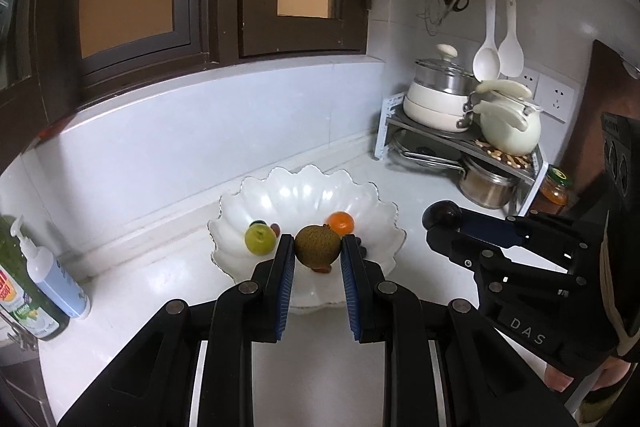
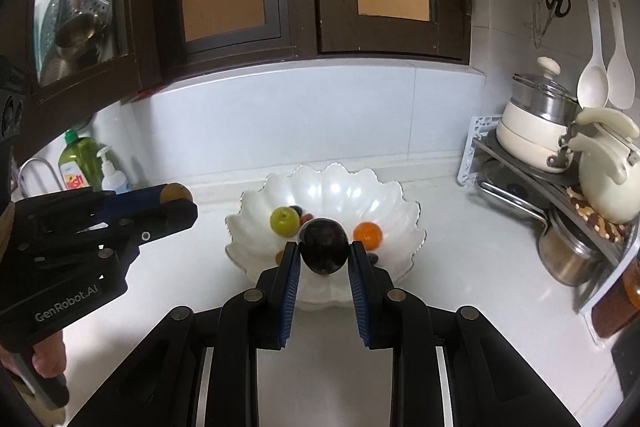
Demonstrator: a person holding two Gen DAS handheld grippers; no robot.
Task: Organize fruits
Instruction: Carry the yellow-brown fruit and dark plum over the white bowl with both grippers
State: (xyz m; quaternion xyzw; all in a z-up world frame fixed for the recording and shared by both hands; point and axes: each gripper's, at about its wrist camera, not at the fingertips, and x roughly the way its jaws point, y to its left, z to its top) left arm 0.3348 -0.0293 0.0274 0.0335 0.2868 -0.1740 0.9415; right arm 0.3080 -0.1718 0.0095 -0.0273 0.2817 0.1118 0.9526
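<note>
Bowl point(image 1: 304, 187) between soap bottle point(image 1: 56, 283), pot rack point(image 1: 460, 131)

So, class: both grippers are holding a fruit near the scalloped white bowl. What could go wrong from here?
1. The left gripper pinches the brown fruit only at its fingertips, so the round fruit could slip out.
2. The right gripper holds the dark plum the same way.
3. Dropped fruit could knock the green apple or orange in the white bowl, or roll off.
</note>
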